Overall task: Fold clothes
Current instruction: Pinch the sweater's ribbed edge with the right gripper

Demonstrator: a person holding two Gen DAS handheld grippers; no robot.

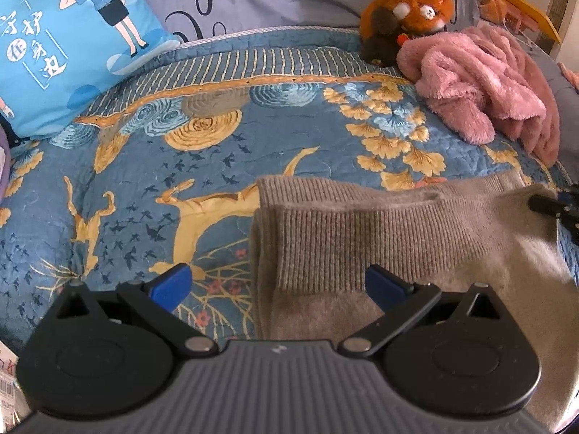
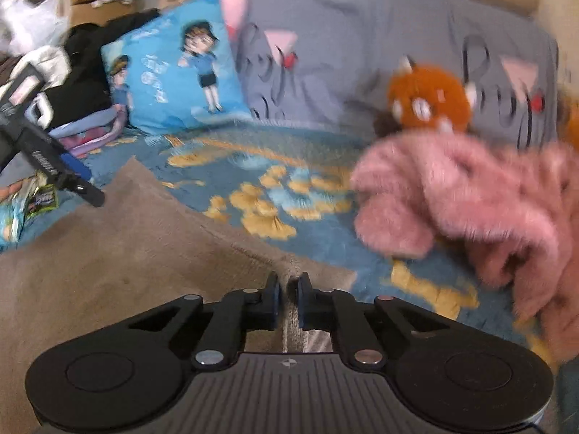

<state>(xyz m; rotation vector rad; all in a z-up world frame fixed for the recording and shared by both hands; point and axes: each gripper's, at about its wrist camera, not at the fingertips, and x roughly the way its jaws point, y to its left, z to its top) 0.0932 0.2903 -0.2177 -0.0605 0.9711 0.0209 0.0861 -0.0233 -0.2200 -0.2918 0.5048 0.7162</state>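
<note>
Right wrist view shows our right tool [image 2: 288, 298] pinched narrow on an edge of the beige sweater [image 2: 119, 238] lying on the bed [image 2: 325, 238], ready to fold, while our left tool [image 1: 278, 285] hovers wide above its ribbed hem.

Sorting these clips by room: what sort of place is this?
Most likely a bedroom: a patterned quilt spread over a bed, a blue cartoon pillow and a plush toy at its head.
</note>
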